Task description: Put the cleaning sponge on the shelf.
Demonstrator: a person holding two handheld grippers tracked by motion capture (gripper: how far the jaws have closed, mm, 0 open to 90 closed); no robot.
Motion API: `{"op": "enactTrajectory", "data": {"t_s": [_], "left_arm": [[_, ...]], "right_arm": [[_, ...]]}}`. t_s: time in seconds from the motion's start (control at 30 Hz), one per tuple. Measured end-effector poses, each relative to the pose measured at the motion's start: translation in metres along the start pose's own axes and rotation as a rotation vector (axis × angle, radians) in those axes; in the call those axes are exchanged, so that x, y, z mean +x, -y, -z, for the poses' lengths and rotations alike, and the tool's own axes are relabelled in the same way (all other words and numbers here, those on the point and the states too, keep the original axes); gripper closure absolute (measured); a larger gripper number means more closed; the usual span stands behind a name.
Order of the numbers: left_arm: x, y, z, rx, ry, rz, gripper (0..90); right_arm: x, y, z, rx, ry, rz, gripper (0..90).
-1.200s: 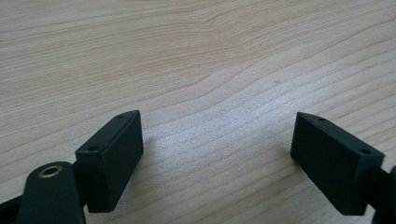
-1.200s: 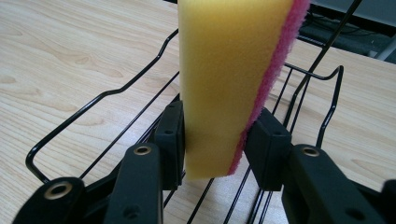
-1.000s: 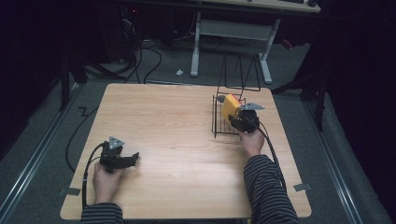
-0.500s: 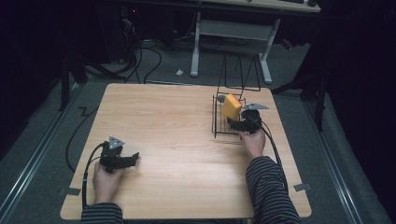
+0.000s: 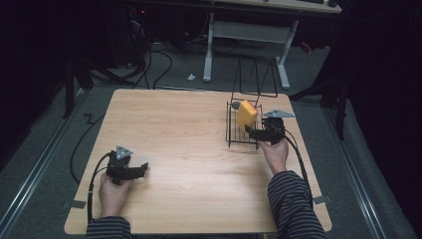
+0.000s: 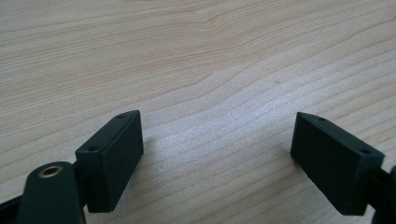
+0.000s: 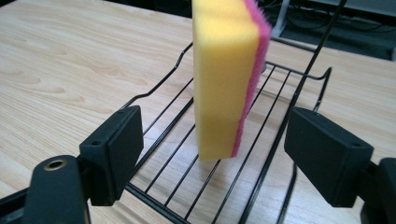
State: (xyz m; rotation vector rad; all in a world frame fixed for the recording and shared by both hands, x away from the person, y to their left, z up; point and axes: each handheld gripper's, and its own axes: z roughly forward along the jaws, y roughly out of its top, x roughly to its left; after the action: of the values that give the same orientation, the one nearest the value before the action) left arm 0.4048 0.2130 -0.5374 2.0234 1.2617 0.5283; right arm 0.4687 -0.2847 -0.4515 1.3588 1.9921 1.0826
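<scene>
Sponge: a yellow sponge (image 7: pixel 219 79) with a pink side stands on end on the black wire rack (image 5: pixel 238 130).
Right gripper (image 5: pixel 255 133): at the rack's near edge, fingers spread wide, not touching the sponge.
Left gripper (image 5: pixel 139 170): well apart from the rack, on the bench (image 5: pixel 189 149), fingers wide open, holding nothing.

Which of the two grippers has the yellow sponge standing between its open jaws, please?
The right gripper, at the wire rack: the sponge stands between its jaws. The left gripper faces bare table.

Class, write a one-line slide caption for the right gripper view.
Open right gripper facing a yellow-and-pink sponge standing upright on a black wire rack.
</scene>
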Motion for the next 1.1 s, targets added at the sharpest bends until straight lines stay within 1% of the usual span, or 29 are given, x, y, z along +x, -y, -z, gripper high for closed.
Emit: {"op": "enactTrajectory", "data": {"t_s": [0.07, 0.1, 0.13, 0.17, 0.23, 0.27, 0.33, 0.4, 0.47, 0.5, 0.57, 0.67, 0.7, 0.77, 0.83, 0.87, 0.9, 0.97, 1.07, 1.1], "left_arm": [[0.0, 0.0, 0.0, 0.0, 0.0, 0.0, 17.6], [0.0, 0.0, 0.0, 0.0, 0.0, 0.0, 17.6], [0.0, 0.0, 0.0, 0.0, 0.0, 0.0, 17.6], [0.0, 0.0, 0.0, 0.0, 0.0, 0.0, 17.6], [0.0, 0.0, 0.0, 0.0, 0.0, 0.0, 17.6], [0.0, 0.0, 0.0, 0.0, 0.0, 0.0, 17.6], [0.0, 0.0, 0.0, 0.0, 0.0, 0.0, 17.7], [0.0, 0.0, 0.0, 0.0, 0.0, 0.0, 17.6], [0.0, 0.0, 0.0, 0.0, 0.0, 0.0, 17.6], [0.0, 0.0, 0.0, 0.0, 0.0, 0.0, 17.6], [0.0, 0.0, 0.0, 0.001, 0.0, -0.001, 17.6], [0.0, 0.0, 0.0, 0.0, 0.0, 0.0, 17.6], [0.0, 0.0, 0.0, 0.0, 0.0, 0.0, 17.6], [0.0, 0.0, 0.0, 0.0, 0.0, 0.0, 17.6], [0.0, 0.0, 0.0, 0.0, 0.0, 0.0, 17.6], [0.0, 0.0, 0.0, 0.0, 0.0, 0.0, 17.6], [0.0, 0.0, 0.0, 0.0, -0.001, -0.001, 17.6], [0.0, 0.0, 0.0, 0.001, -0.001, -0.002, 17.6], [0.0, 0.0, 0.0, 0.001, -0.001, -0.002, 17.6], [0.0, 0.0, 0.0, 0.0, -0.001, 0.0, 17.6]], "right_arm": [[-0.001, 0.0, 0.006, -0.009, -0.001, 0.003, 20.9], [-0.001, 0.0, 0.009, -0.024, -0.003, 0.004, 22.5], [-0.001, 0.002, 0.012, -0.035, 0.002, -0.006, 23.0], [-0.003, 0.004, 0.018, -0.028, -0.001, -0.019, 23.2], [-0.006, 0.004, 0.021, -0.019, 0.001, -0.007, 23.3], [-0.006, 0.004, 0.021, -0.019, 0.001, -0.007, 23.3], [-0.007, 0.003, 0.027, -0.021, 0.005, -0.011, 23.6], [-0.007, 0.002, 0.033, -0.035, 0.001, -0.02, 23.9], [-0.008, 0.001, 0.038, -0.053, -0.005, -0.016, 24.2], [-0.007, 0.0, 0.044, -0.067, -0.006, -0.017, 24.7], [-0.006, 0.0, 0.045, -0.071, -0.007, -0.021, 24.8], [-0.004, -0.001, 0.054, -0.083, -0.007, -0.016, 25.1], [-0.004, -0.001, 0.059, -0.093, -0.005, -0.011, 25.3], [-0.004, -0.001, 0.061, -0.095, -0.004, -0.011, 25.4], [-0.005, -0.001, 0.07, -0.107, -0.004, -0.014, 26.2], [-0.005, -0.001, 0.07, -0.107, -0.004, -0.014, 26.2], [-0.005, -0.001, 0.073, -0.116, -0.004, -0.013, 27.1], [-0.009, 0.004, 0.083, -0.142, -0.001, -0.03, 27.4], [-0.011, 0.006, 0.088, -0.143, 0.006, -0.034, 27.3], [-0.013, 0.008, 0.095, -0.164, 0.006, -0.042, 27.7]]}}
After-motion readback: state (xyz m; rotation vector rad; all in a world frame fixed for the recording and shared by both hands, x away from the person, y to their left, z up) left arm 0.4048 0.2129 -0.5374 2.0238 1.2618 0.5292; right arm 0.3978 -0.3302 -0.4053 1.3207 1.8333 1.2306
